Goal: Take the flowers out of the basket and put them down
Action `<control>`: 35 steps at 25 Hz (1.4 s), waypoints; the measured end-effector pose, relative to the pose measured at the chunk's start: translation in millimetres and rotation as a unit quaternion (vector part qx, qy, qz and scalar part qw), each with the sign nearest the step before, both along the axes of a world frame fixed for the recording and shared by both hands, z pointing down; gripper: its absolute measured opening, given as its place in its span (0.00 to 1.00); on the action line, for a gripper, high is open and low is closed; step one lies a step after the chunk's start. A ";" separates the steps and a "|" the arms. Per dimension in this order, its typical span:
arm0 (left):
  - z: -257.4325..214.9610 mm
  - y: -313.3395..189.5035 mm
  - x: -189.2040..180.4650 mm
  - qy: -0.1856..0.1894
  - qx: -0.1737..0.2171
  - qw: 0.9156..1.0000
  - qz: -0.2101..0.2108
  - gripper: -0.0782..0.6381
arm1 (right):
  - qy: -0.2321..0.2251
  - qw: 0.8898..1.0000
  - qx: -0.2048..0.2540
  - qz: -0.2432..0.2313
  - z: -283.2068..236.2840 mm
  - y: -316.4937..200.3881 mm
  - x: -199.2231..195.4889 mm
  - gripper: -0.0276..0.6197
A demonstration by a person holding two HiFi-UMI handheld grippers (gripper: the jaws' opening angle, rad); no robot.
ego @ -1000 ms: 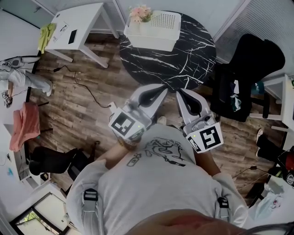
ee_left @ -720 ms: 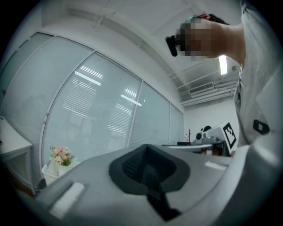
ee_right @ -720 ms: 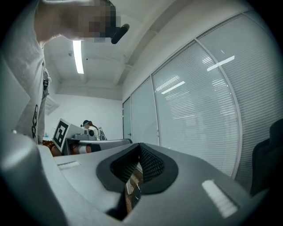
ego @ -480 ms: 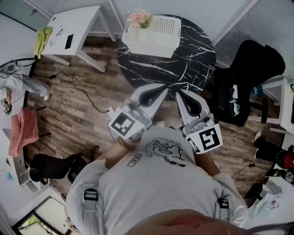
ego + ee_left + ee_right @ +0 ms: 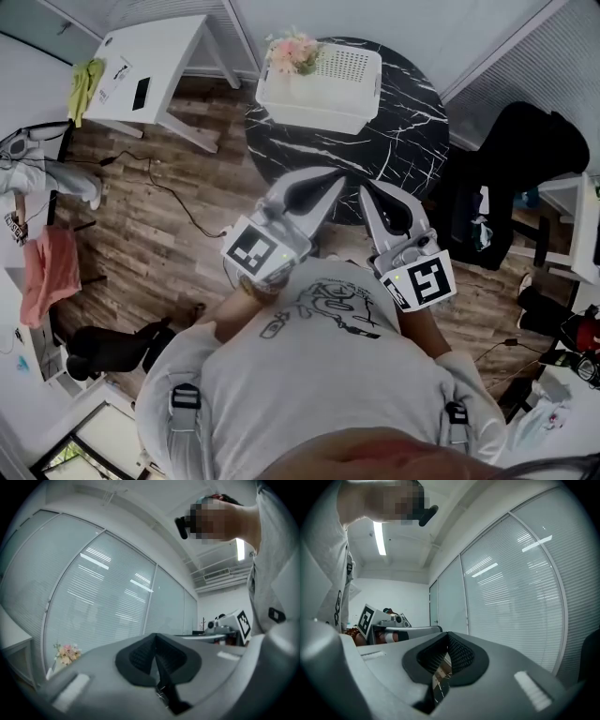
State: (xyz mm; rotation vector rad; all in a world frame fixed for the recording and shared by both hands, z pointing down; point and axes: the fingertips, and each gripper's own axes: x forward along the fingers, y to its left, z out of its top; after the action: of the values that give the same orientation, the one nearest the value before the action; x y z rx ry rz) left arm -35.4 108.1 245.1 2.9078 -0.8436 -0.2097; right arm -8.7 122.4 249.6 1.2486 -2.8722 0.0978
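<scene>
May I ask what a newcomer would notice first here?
The round black marble-patterned table at the head view's top, bearing a white perforated plastic basket with pink flowers at its left end. Nearer, the left gripper and right gripper, both grey, point at it with jaws shut.

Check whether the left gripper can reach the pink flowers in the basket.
Probably not yet: the left gripper hangs short of the white plastic basket, jaws shut. Nothing stands between it and the pink flowers at the basket's far left corner.
</scene>
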 end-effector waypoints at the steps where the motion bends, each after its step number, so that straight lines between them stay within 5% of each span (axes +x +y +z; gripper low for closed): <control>1: -1.1 -7.4 -3.3 0.000 -0.001 1.000 0.000 0.11 | 0.001 1.000 0.000 -0.001 -0.5 -7.4 -3.9 0.05; 20: -3.4 -152.2 -71.1 0.007 -0.015 1.000 0.016 0.11 | 0.006 1.000 -0.016 0.012 -1.1 -153.3 -72.9 0.05; 35: 16.2 -208.4 -96.5 0.012 -0.038 0.998 0.045 0.11 | 0.017 0.999 -0.029 0.033 16.4 -207.7 -101.6 0.05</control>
State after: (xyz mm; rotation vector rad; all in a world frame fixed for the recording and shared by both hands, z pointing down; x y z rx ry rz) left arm -131.9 -100.3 261.3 2.8584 -0.7002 -0.2000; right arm -110.3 -85.4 266.0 1.3222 -2.7777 0.1579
